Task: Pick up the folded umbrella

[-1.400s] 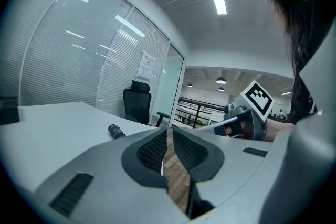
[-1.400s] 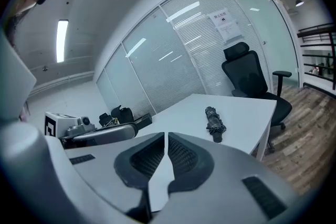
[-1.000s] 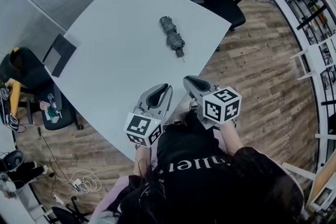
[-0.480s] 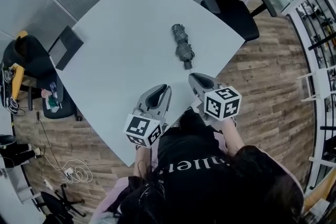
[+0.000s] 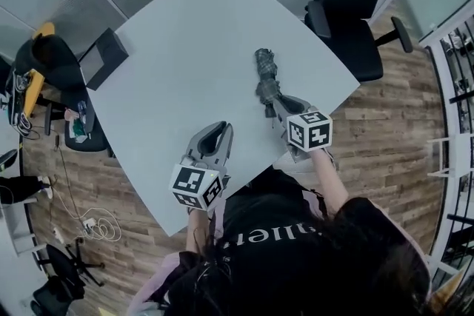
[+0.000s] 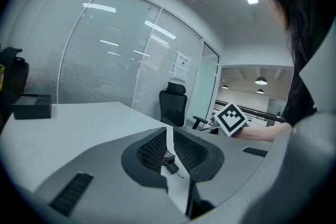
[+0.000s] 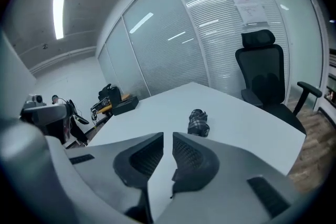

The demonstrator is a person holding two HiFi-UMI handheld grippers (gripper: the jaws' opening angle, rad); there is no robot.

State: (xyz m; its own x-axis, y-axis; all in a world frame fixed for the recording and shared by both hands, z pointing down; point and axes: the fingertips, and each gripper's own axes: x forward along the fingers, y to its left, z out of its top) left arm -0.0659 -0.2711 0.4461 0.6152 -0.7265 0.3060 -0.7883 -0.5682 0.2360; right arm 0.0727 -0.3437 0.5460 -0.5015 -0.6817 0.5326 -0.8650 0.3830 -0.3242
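Observation:
The folded umbrella (image 5: 266, 79), dark with a plaid pattern, lies on the pale grey table (image 5: 185, 55) near its right edge. My right gripper (image 5: 276, 103) is shut and empty, its tips just short of the umbrella's near end. In the right gripper view the umbrella (image 7: 198, 122) lies ahead, slightly right of the shut right gripper (image 7: 168, 150). My left gripper (image 5: 219, 129) hovers over the table's near edge, left of the umbrella, shut with nothing held. In the left gripper view, the umbrella's handle end (image 6: 169, 161) shows through the slit of the left gripper (image 6: 169, 139).
A black office chair (image 5: 355, 11) stands beyond the table's far right side. A black flat box (image 5: 109, 57) lies at the table's left corner. Another chair with a bag (image 5: 44, 66) and cables (image 5: 96, 227) on the wood floor are at left.
My right gripper has moved forward over the table until its tips are close to the umbrella's near end. The left gripper has shifted a little. Both stay shut.

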